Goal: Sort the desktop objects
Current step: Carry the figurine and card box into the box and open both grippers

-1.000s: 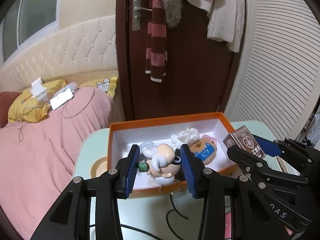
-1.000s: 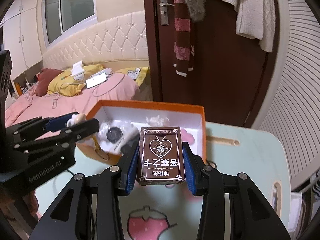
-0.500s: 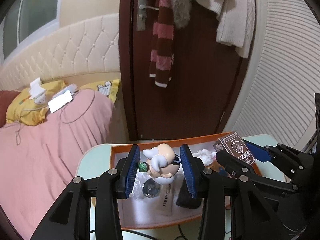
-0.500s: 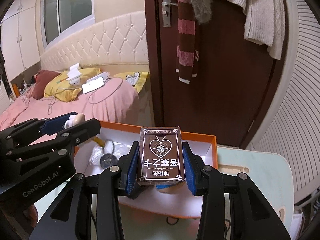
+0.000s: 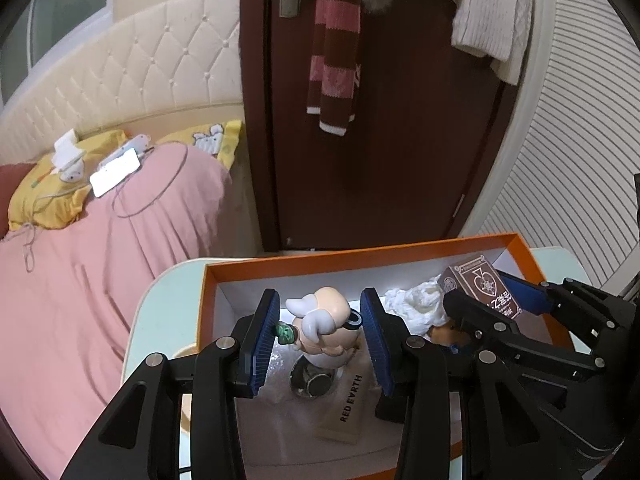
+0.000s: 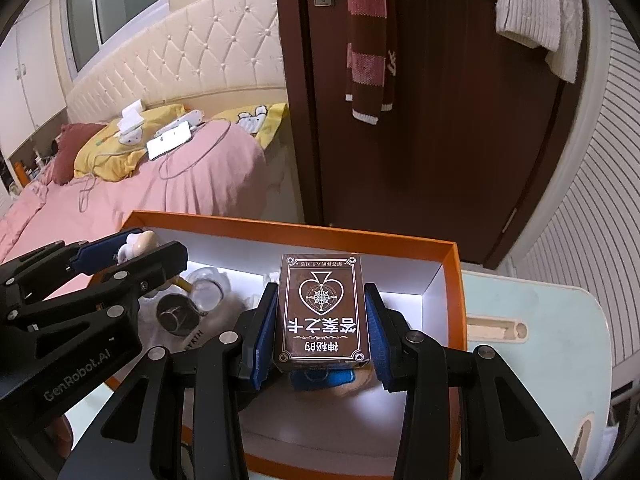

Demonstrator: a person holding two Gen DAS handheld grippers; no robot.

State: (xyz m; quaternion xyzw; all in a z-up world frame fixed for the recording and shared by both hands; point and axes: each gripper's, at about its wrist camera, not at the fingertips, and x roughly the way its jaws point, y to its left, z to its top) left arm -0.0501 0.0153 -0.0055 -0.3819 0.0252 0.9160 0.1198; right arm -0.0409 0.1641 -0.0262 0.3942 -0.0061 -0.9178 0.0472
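My left gripper point(image 5: 318, 322) is shut on a small bald figurine point(image 5: 324, 330) with white hair tufts and holds it above the left part of the orange box point(image 5: 352, 258). My right gripper point(image 6: 320, 320) is shut on a brown card box point(image 6: 320, 312) printed with a heart, held over the right part of the same orange box point(image 6: 296, 230). The right gripper and card box also show in the left wrist view point(image 5: 480, 290). The left gripper shows at the left of the right wrist view point(image 6: 120, 252).
Inside the box lie a round metal tin point(image 5: 316, 380), a RED EARTH tube point(image 5: 346, 404), white crumpled tissue point(image 5: 416, 304) and a blue-labelled item point(image 6: 320, 378). The box stands on a pale green table point(image 6: 536, 320). A pink bed point(image 5: 100, 240) is left, a dark door point(image 5: 400, 140) behind.
Both grippers have moved forward and now hang over the inside of the orange box, each still holding its object. The view looks down into the box more steeply.
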